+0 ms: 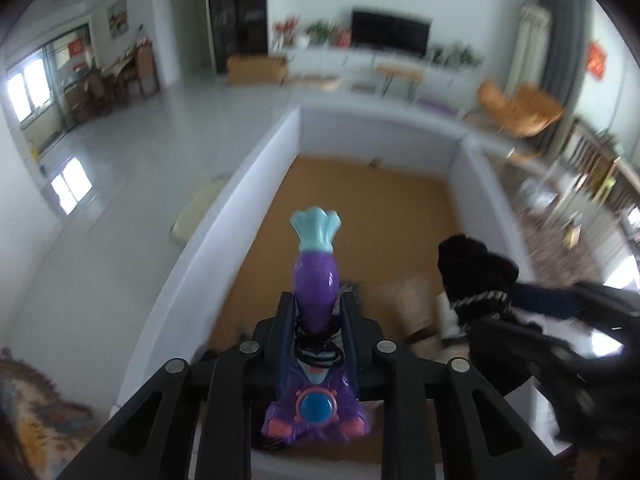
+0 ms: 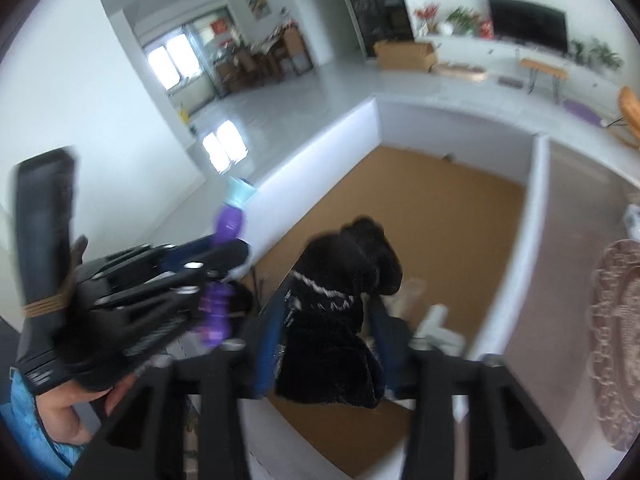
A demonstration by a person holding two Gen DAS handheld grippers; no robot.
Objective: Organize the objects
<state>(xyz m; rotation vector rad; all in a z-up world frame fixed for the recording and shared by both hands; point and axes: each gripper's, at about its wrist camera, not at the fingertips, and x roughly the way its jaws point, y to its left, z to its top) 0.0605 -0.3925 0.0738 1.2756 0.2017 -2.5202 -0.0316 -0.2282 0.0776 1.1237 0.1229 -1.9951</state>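
Observation:
My left gripper (image 1: 316, 304) is shut on a purple toy with a pale blue fin-shaped tip (image 1: 315, 276), held up over a white-walled box with a brown floor (image 1: 372, 216). The toy and left gripper also show in the right wrist view (image 2: 230, 224), at the left. My right gripper (image 2: 332, 304) is shut on a black plush toy with a silver-striped collar (image 2: 340, 276), held over the same box (image 2: 440, 216). The plush also shows in the left wrist view (image 1: 476, 272), to the right of the purple toy.
Blurred light-coloured objects lie on the box floor (image 1: 420, 308) beneath the grippers. A patterned rug (image 2: 616, 340) lies right of the box. Beyond are a white floor, a cardboard box (image 1: 256, 68), a TV (image 1: 390, 34) and a wooden chair (image 1: 520, 108).

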